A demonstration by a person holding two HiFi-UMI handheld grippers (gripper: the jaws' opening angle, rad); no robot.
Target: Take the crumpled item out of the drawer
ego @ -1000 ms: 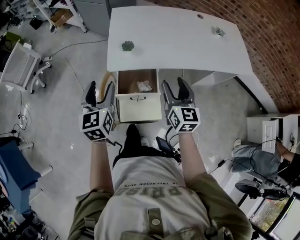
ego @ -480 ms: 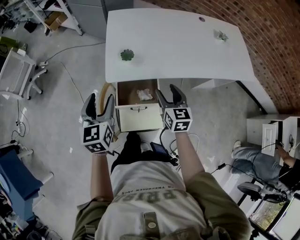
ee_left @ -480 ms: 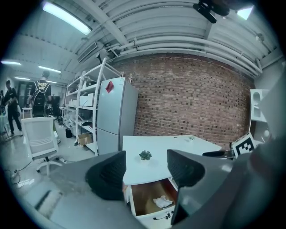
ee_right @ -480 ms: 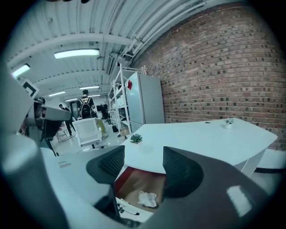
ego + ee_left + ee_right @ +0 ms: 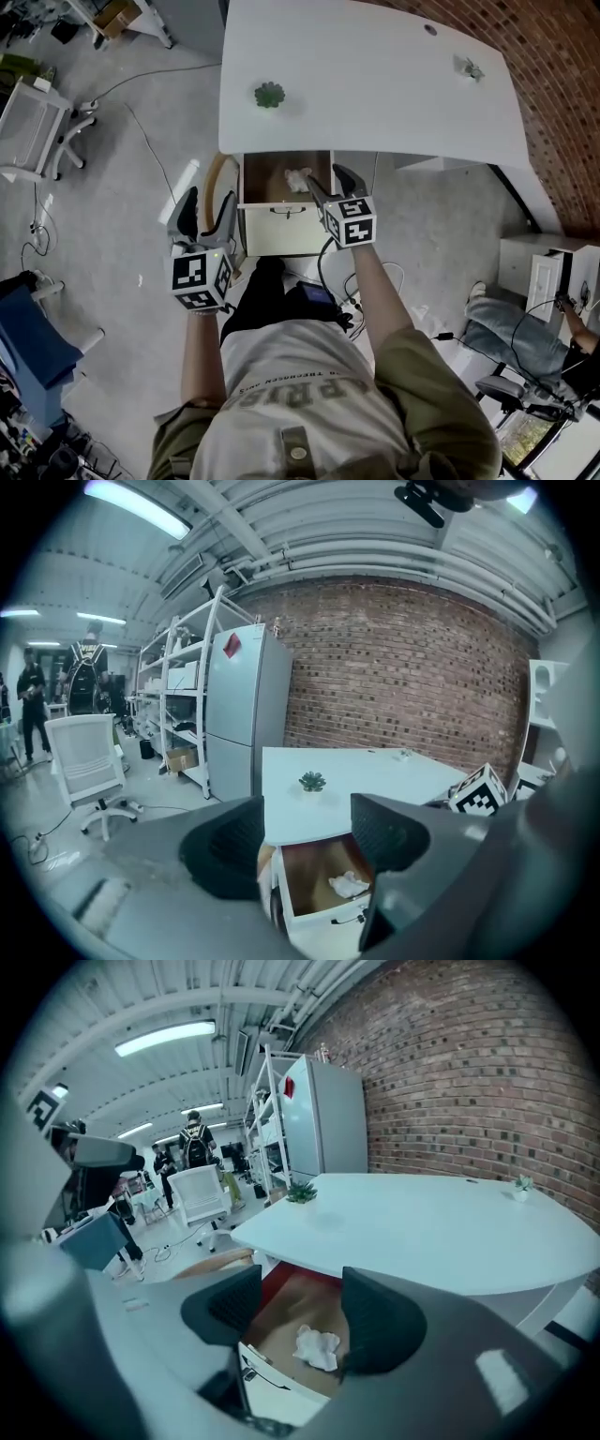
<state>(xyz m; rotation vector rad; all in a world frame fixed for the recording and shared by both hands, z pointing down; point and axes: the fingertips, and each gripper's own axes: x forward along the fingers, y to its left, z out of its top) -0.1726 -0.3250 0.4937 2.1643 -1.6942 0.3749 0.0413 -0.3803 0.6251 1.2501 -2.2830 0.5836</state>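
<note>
A white crumpled item (image 5: 298,178) lies in the open drawer (image 5: 277,240) under the white desk (image 5: 375,103). It lies toward the drawer's right back part. My right gripper (image 5: 331,185) hovers open and empty over the drawer's right edge, just right of the item. In the right gripper view the crumpled item (image 5: 317,1346) shows below and between the spread jaws (image 5: 302,1312). My left gripper (image 5: 204,206) hangs open and empty left of the drawer, over the floor. The left gripper view shows the drawer (image 5: 302,922) and the crumpled item (image 5: 349,885) beyond its jaws (image 5: 305,841).
A small green plant (image 5: 269,94) and another small object (image 5: 469,67) stand on the desk. A curved wooden piece (image 5: 219,180) leans left of the drawer. A white chair (image 5: 28,141) and cables (image 5: 150,141) are on the floor at left. A person (image 5: 511,323) sits at right.
My right gripper has moved forward and left, from beside the drawer front to over the drawer's right edge near the item. The left gripper has stayed beside the drawer.
</note>
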